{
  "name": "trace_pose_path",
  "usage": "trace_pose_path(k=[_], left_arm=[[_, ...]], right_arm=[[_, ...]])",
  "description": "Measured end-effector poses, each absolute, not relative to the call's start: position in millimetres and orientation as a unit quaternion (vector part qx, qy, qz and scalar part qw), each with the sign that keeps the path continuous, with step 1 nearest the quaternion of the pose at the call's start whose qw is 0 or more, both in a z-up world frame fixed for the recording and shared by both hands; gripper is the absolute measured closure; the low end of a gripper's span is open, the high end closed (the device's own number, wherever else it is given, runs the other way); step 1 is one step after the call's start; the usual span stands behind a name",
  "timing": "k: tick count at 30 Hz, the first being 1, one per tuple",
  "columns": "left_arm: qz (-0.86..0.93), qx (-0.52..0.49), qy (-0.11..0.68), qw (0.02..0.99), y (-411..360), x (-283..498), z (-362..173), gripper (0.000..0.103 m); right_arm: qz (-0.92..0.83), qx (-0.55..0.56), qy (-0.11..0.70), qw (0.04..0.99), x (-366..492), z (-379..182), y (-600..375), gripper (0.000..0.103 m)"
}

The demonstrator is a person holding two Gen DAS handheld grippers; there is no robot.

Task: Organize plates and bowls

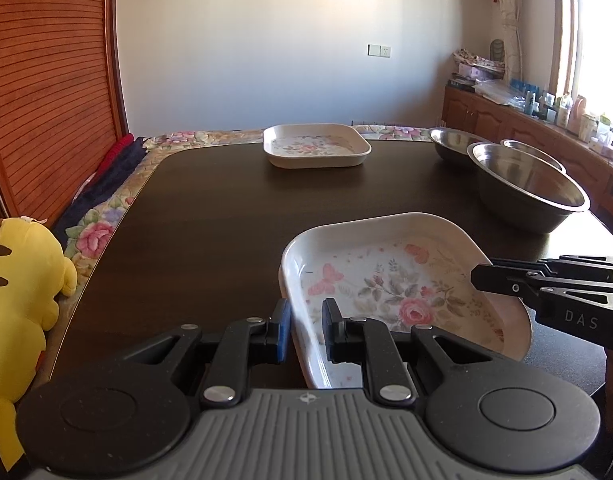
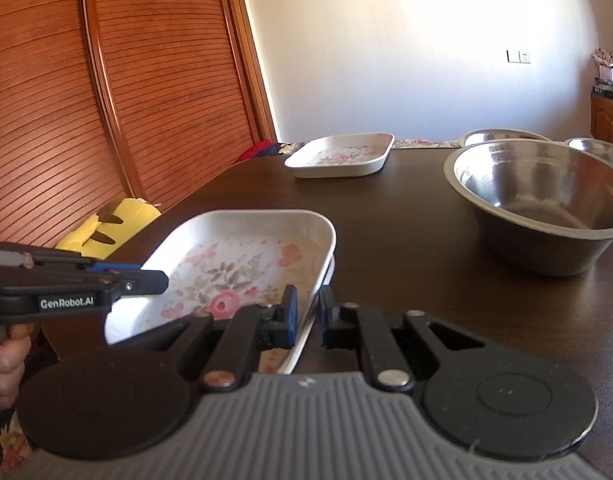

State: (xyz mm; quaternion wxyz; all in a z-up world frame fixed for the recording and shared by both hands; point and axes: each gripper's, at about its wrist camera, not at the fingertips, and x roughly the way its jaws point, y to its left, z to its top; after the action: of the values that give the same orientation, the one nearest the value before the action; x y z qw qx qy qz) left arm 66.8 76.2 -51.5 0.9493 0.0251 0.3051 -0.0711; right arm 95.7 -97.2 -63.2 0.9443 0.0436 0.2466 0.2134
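A square white plate with a rose and butterfly print (image 1: 386, 280) (image 2: 234, 264) sits low over the near part of the dark table (image 1: 206, 220). My left gripper (image 1: 306, 320) is shut on its near-left rim, the blue pads on either side of the wall. My right gripper (image 2: 308, 310) is shut on the opposite rim and reaches in from the right (image 1: 476, 278) in the left wrist view. The left gripper (image 2: 164, 280) shows at the plate's left edge in the right wrist view. A matching floral plate (image 1: 316, 146) (image 2: 340, 154) rests at the table's far edge.
Three steel bowls stand at the right: a large near one (image 1: 526, 188) (image 2: 546, 200) and two behind it (image 1: 454, 140) (image 1: 534, 152). A yellow plush toy (image 1: 22, 280) lies off the table's left edge by a slatted wooden door (image 1: 46, 100). A cluttered sideboard (image 1: 526, 120) runs along the right wall.
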Motion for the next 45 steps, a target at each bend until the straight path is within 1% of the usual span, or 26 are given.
trace_pose_path(k=[19,22,24,25,27,29,32,34,36,37,38,39,41,43,44,45], left_arm=[[-0.068,0.013,0.309,0.948,80.8,66.5,-55.6,0.084],[-0.067,0.01,0.306,0.95,82.7,65.9,-54.2,0.075],[-0.064,0.01,0.303,0.951,84.4,65.2,-53.2,0.06],[-0.062,0.009,0.302,0.951,85.1,65.0,-52.9,0.056],[-0.053,0.01,0.297,0.953,85.9,65.1,-51.5,0.039],[-0.05,0.01,0.293,0.955,87.0,65.5,-49.7,0.034],[-0.046,0.011,0.287,0.957,88.2,66.4,-47.1,0.022],[-0.045,0.019,0.283,0.958,87.4,67.8,-45.3,0.018],[-0.043,0.025,0.281,0.958,87.6,69.8,-43.1,0.012],[-0.043,0.027,0.28,0.959,87.6,70.9,-42.1,0.01],[-0.042,0.029,0.279,0.959,87.8,72.1,-41.1,0.006],[-0.041,0.031,0.279,0.959,88.3,73.2,-40.0,0.004],[-0.041,0.03,0.279,0.959,90.2,74.3,-38.7,0.001],[-0.04,0.026,0.282,0.958,92.4,75.7,-38.0,0.0],[-0.038,0.025,0.285,0.957,93.6,76.7,-37.2,0.0],[-0.038,0.023,0.288,0.956,95.1,77.7,-36.5,0.0]], right_arm=[[0.214,0.04,0.233,0.948,91.2,-63.7,-98.2,0.09],[0.212,0.041,0.232,0.948,90.4,-62.4,-99.5,0.09],[0.21,0.044,0.232,0.949,90.3,-62.3,-100.7,0.09],[0.209,0.044,0.232,0.949,90.2,-62.3,-100.5,0.09],[0.209,0.045,0.23,0.949,89.5,-61.6,-100.9,0.089],[0.209,0.045,0.228,0.95,88.6,-60.8,-100.8,0.089],[0.208,0.046,0.226,0.95,88.6,-59.2,-101.9,0.089],[0.208,0.047,0.225,0.951,89.5,-58.0,-103.3,0.088],[0.208,0.049,0.224,0.951,90.2,-56.8,-104.4,0.085],[0.207,0.05,0.223,0.951,90.4,-56.0,-105.0,0.081],[0.207,0.05,0.222,0.952,90.9,-55.1,-104.9,0.073],[0.207,0.05,0.221,0.952,91.3,-54.1,-105.4,0.071],[0.208,0.048,0.22,0.952,92.7,-51.7,-105.5,0.07],[0.21,0.046,0.218,0.952,94.8,-48.9,-105.8,0.066],[0.211,0.046,0.215,0.952,96.0,-47.0,-106.0,0.062],[0.211,0.047,0.212,0.953,96.5,-45.5,-105.8,0.061]])
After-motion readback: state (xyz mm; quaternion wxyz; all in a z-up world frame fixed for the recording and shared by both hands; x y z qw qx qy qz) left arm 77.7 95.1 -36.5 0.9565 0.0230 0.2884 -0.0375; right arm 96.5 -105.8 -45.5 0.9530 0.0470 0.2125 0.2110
